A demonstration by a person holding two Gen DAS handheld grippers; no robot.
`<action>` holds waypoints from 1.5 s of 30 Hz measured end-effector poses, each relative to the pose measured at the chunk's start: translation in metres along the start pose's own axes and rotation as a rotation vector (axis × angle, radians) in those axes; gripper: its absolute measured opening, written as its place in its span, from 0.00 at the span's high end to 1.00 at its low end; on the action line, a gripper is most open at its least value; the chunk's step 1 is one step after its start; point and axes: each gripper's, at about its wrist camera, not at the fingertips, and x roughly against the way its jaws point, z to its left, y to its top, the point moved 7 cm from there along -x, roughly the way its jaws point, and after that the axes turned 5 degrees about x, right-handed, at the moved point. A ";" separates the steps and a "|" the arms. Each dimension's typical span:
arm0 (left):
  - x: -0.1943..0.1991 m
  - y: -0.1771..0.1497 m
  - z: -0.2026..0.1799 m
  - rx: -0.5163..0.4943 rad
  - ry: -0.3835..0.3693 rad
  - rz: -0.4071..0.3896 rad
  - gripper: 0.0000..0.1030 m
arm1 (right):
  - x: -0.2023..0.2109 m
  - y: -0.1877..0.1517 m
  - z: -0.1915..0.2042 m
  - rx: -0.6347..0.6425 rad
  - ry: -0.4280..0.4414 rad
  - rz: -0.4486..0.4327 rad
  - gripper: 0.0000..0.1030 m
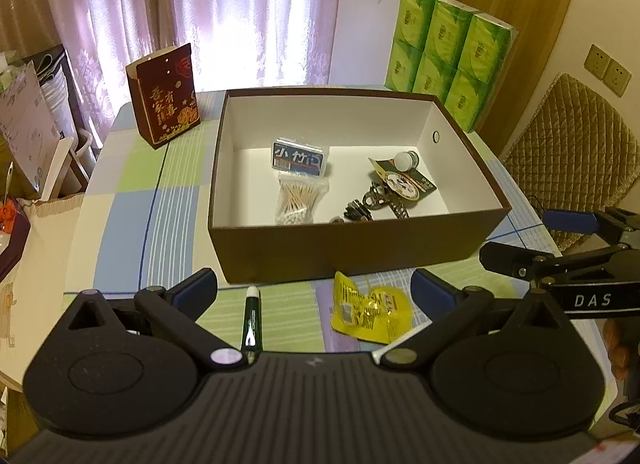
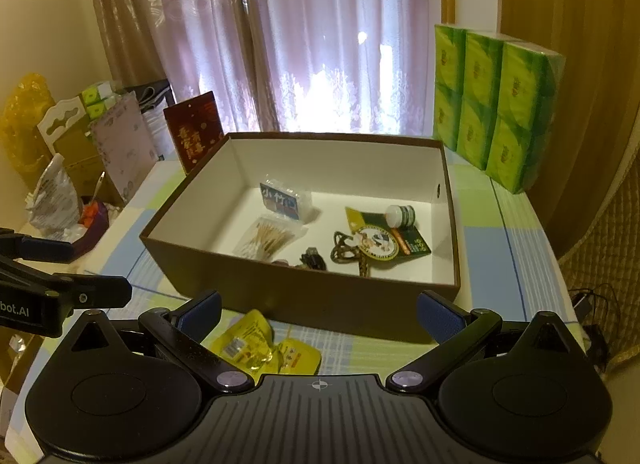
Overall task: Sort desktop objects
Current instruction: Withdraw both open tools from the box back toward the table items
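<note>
Nearest the lens: left gripper [image 1: 314,290] spread wide, holding nothing, over pen [image 1: 251,318] and yellow packet [image 1: 370,314] on checked cloth [image 1: 120,199]. Right gripper [image 2: 318,310] likewise spread and empty, packet just under it. Just behind, brown box [image 1: 352,250] with cotton swabs [image 1: 296,199], blue pack [image 1: 300,157], clips [image 1: 370,203], card [image 1: 402,181], small jar [image 1: 406,161]. Farther: red bag [image 1: 166,97], green tissue packs [image 1: 448,57], curtains [image 1: 224,3].

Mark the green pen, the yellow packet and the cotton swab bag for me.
green pen [image 1: 251,318], left wrist view, middle of its barrel.
yellow packet [image 2: 256,348], right wrist view, crumpled centre of the wrapper.
cotton swab bag [image 1: 298,199], left wrist view, on the bundled sticks inside the brown box.
</note>
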 end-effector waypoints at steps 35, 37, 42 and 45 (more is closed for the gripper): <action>-0.002 -0.093 0.039 0.009 0.070 0.124 0.02 | -0.008 -0.096 0.005 -0.080 0.017 0.187 0.02; -0.004 -0.097 0.041 0.007 0.077 0.133 0.02 | -0.012 -0.102 0.005 -0.097 0.021 0.206 0.02; -0.011 -0.103 0.047 0.014 0.089 0.158 0.02 | -0.023 -0.112 0.005 -0.177 0.061 0.235 0.02; -0.014 -0.105 0.052 0.022 0.093 0.166 0.02 | -0.032 -0.118 0.005 -0.276 0.109 0.244 0.02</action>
